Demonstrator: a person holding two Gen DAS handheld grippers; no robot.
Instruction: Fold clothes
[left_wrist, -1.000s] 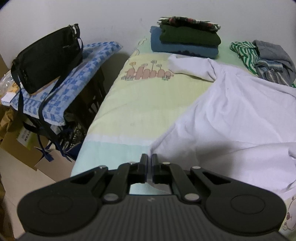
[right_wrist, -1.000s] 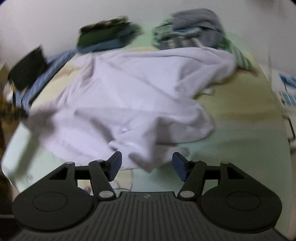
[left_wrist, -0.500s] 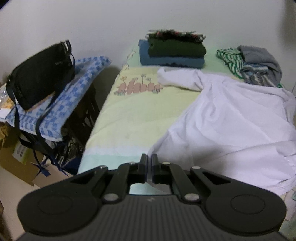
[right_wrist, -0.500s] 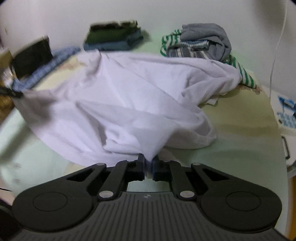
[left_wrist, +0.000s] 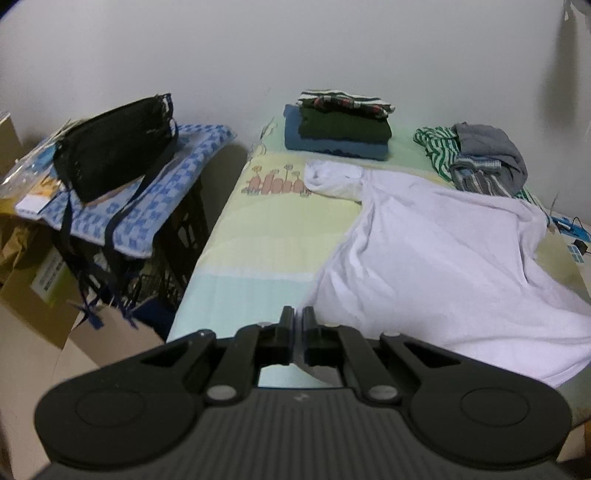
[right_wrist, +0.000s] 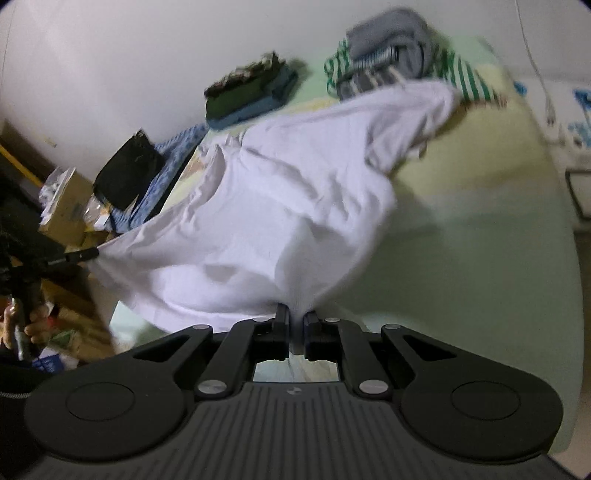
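A large white shirt (left_wrist: 436, 251) lies spread over the right half of the bed (left_wrist: 266, 229). My left gripper (left_wrist: 298, 317) is shut on the shirt's near left hem corner. My right gripper (right_wrist: 295, 314) is shut on the shirt's (right_wrist: 288, 206) near right hem and lifts it off the bed (right_wrist: 480, 258). In the right wrist view the left gripper's fingers (right_wrist: 79, 254) hold the far left corner, with the hem stretched between the two.
A stack of folded clothes (left_wrist: 338, 125) sits at the head of the bed. A heap of unfolded striped and grey clothes (left_wrist: 476, 158) lies at the back right. A black bag (left_wrist: 110, 147) on a blue checked cloth (left_wrist: 159, 192) tops a crate left of the bed, with cardboard boxes (left_wrist: 33, 291) beside it.
My right gripper closed on the shirt's hem and pulled it up and toward me. My left gripper stayed shut on its corner and drew back and up. The shirt is stretched out.
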